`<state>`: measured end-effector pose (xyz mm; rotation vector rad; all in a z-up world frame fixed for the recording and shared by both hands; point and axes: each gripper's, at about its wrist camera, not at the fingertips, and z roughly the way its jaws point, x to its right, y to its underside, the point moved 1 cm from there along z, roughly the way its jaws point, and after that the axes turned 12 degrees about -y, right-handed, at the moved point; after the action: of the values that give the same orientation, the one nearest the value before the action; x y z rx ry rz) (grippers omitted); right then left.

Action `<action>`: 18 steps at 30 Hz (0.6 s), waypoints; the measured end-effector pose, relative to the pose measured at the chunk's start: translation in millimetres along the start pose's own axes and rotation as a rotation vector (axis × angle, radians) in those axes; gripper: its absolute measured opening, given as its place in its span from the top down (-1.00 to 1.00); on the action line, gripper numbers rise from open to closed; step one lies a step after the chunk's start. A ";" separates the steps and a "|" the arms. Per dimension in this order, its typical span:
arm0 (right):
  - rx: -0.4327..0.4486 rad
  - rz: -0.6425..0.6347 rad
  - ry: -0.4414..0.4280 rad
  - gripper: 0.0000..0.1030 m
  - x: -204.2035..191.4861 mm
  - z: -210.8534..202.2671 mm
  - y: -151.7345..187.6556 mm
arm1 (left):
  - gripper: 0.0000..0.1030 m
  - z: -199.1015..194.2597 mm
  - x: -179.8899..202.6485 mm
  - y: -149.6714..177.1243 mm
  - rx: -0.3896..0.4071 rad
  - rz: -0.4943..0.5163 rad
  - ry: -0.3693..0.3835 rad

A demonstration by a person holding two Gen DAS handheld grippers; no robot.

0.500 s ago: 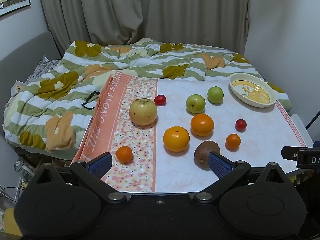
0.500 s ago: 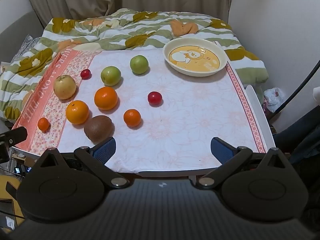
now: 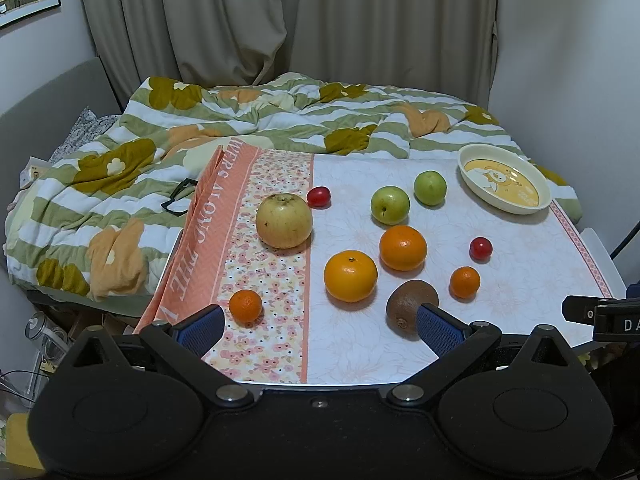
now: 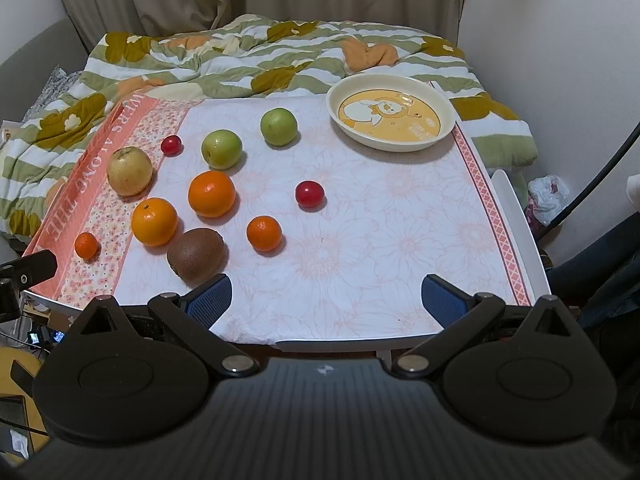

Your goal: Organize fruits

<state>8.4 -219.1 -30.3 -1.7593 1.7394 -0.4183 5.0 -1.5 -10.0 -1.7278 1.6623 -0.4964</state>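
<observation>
Fruits lie loose on a table with a floral cloth (image 3: 360,352). In the left wrist view: a yellow apple (image 3: 284,221), two green apples (image 3: 390,205), two big oranges (image 3: 350,275), a small mandarin (image 3: 245,306), another mandarin (image 3: 464,282), a brown kiwi (image 3: 410,304) and two red cherry tomatoes (image 3: 480,249). A cream dish with a duck picture (image 4: 390,111) stands empty at the far right. My left gripper (image 3: 318,330) hovers open at the near edge, its right pad just in front of the kiwi. My right gripper (image 4: 326,299) is open over bare cloth, with the kiwi (image 4: 196,255) just beyond its left pad.
Behind the table lies a bed with a green, white and orange floral quilt (image 3: 224,128); black glasses (image 3: 178,200) rest on it. Curtains (image 3: 280,20) hang behind. A wall and a dark cable (image 4: 600,168) stand at the right. The right gripper's body (image 3: 600,314) shows at the left view's right edge.
</observation>
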 end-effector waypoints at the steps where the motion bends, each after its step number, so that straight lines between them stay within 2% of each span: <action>1: 0.000 0.000 0.000 -1.00 0.0 0.2 -0.2 | -1.00 -0.2 -1.5 -1.5 -0.002 0.002 0.003; 18: -0.003 0.001 -0.002 -1.00 0.6 1.6 3.5 | -1.00 4.1 -6.4 -0.7 -0.010 -0.012 0.006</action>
<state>6.7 -219.2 -33.8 -1.7610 1.7404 -0.4137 7.7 5.5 -11.2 -1.7456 1.6620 -0.5004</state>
